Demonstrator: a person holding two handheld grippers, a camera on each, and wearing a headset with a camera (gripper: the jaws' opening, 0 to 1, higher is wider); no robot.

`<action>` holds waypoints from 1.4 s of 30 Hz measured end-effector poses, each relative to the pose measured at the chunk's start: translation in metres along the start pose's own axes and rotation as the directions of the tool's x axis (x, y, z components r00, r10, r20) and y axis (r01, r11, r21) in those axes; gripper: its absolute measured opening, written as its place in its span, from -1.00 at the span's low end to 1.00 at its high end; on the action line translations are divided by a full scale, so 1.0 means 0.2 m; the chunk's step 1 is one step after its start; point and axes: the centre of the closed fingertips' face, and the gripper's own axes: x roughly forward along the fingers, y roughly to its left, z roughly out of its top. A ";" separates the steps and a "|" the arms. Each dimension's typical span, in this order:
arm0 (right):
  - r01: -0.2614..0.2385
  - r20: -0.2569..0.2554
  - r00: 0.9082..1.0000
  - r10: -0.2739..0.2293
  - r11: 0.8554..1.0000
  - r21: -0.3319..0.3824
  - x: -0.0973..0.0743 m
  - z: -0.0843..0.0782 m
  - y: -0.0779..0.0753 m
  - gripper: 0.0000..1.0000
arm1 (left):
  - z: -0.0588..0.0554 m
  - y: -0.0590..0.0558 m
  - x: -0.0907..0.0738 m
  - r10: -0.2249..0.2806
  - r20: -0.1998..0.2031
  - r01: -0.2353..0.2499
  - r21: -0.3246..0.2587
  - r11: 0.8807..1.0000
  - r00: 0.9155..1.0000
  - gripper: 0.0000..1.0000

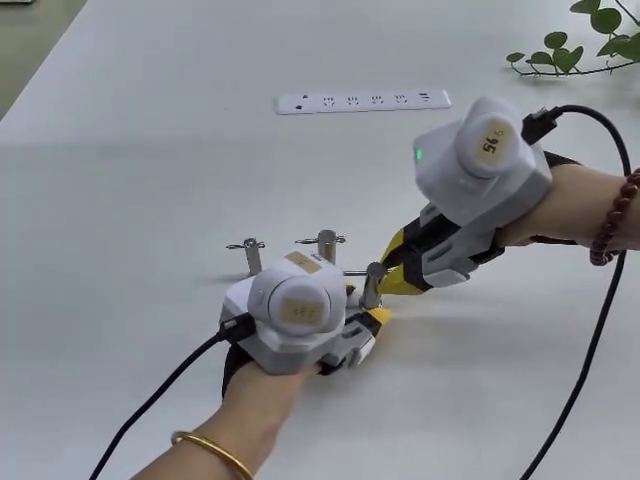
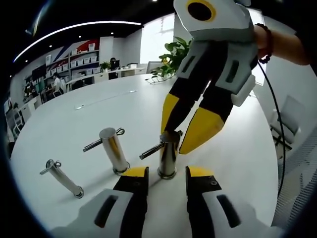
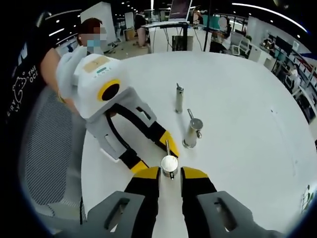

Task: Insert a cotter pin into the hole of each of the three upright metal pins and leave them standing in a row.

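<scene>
Three upright metal pins stand in a row on the white table [image 1: 120,200]. The far pin [image 1: 252,256] and the middle pin [image 1: 327,244] each carry a cotter pin across the top. The nearest pin [image 1: 372,286] [image 2: 168,153] [image 3: 169,163] has a cotter pin [image 2: 151,150] through its hole, its straight end poking out. My right gripper [image 1: 390,282] [image 2: 183,136] [image 3: 170,174] sits at that pin's top, nearly closed on the cotter pin's loop end. My left gripper [image 1: 365,305] [image 2: 167,174] is open, its yellow tips straddling the pin's base without touching.
A white power strip [image 1: 362,101] lies at the back of the table and a green plant [image 1: 590,40] reaches in at the back right. Black cables [image 1: 590,330] trail from both grippers toward me. Left of the pins the tabletop is bare.
</scene>
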 end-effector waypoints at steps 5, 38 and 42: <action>-0.005 0.026 1.000 0.004 0.999 0.041 0.02 0.02 0.01 -0.72 | 0.00 0.00 -0.03 -0.010 -0.007 0.010 -0.024 1.000 1.000 -0.35; -0.007 0.063 0.998 0.004 0.998 0.058 0.08 0.02 0.01 -0.82 | 0.05 0.02 -0.20 0.006 0.014 -0.005 -0.096 0.995 1.000 -0.07; -0.003 0.062 0.998 0.000 0.998 0.056 0.08 0.02 0.01 -0.83 | 0.04 0.02 -0.22 0.006 0.014 -0.005 -0.099 0.995 1.000 -0.07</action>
